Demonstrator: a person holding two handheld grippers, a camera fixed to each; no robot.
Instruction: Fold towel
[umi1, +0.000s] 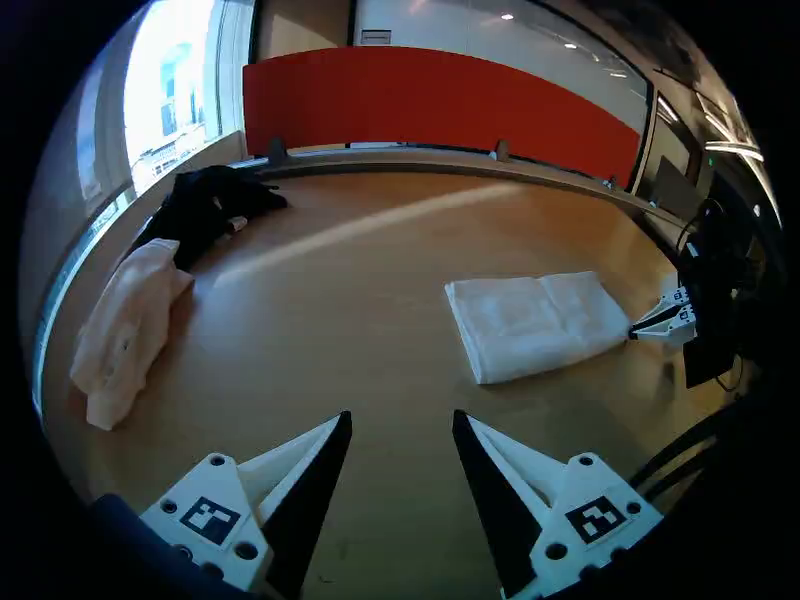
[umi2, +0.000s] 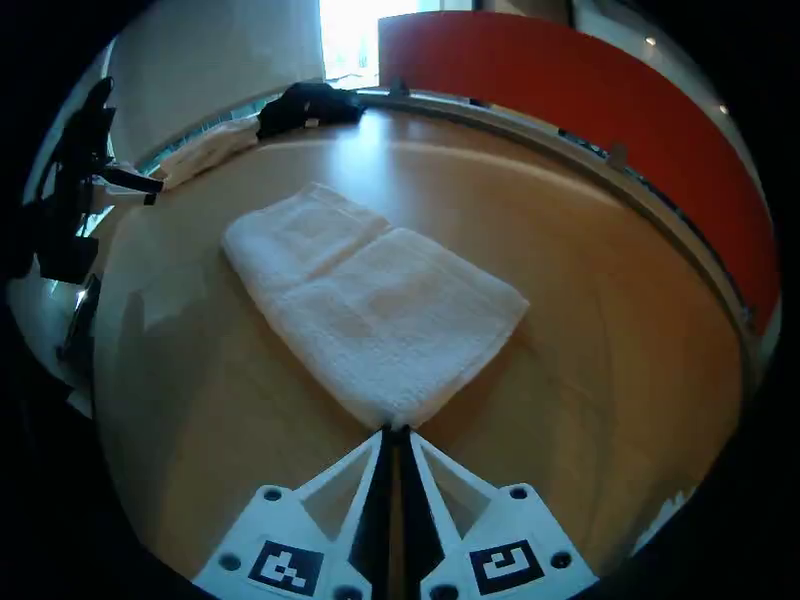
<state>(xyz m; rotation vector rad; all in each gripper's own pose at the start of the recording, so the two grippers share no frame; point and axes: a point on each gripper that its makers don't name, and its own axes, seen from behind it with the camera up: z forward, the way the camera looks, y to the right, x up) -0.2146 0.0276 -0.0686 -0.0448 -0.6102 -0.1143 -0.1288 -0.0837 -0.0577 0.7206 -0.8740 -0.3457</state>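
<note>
**Window daylight, glare on wood**

Strong daylight pours through the window (umi1: 170, 90), blown out white. It streaks pale glare across the table (umi1: 350, 230). Soft shadows hug the towel (umi2: 370, 300). Fisheye bends the edges; everything looks sharp.

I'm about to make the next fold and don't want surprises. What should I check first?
1. Towel lies flat and folded on the table: ok.
2. Right tool is at the towel's near corner, closed: ok.
3. Corner really pinched: cannot tell.
4. Left tool is on the towel: not ok; it is open over bare table, off to the side.
5. Cream cloth and black garment lie apart from the towel: ok.
</note>
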